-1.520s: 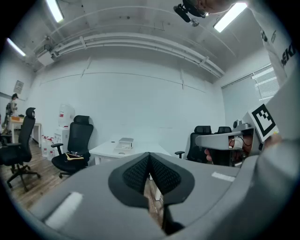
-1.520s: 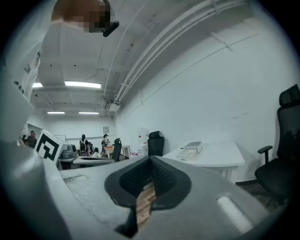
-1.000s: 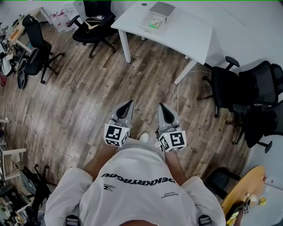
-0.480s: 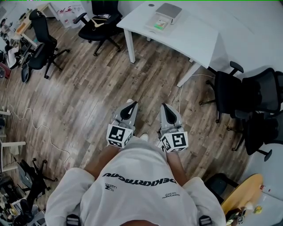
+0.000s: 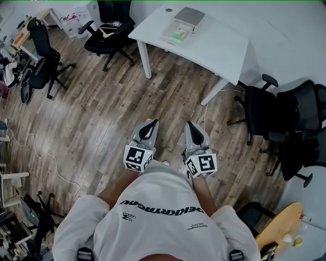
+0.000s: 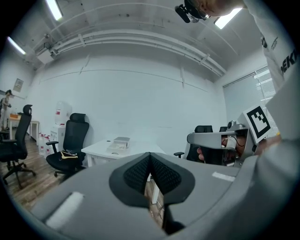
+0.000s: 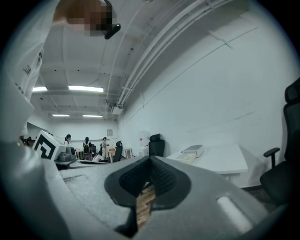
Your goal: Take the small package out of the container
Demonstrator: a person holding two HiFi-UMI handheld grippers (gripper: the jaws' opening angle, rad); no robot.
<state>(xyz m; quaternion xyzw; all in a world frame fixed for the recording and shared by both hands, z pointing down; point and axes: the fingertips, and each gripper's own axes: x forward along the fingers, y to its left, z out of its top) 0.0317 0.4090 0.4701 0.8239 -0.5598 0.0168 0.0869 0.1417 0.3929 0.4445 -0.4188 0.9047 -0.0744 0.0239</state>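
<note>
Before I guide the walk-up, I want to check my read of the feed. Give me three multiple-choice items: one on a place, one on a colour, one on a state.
1. Where does the grey box stand?
A. on the white table
B. on the floor
C. on a chair

2. What colour is the office chair at that table's left end in the head view?
A. red
B. black
C. white

3. How are the left gripper and right gripper?
A. both open
B. both shut and empty
C. left shut on a package

Key:
1 A, the head view shows it near the table's far edge.
2 B, its seat and back are black.
3 B, each gripper view shows pads together with nothing between.
</note>
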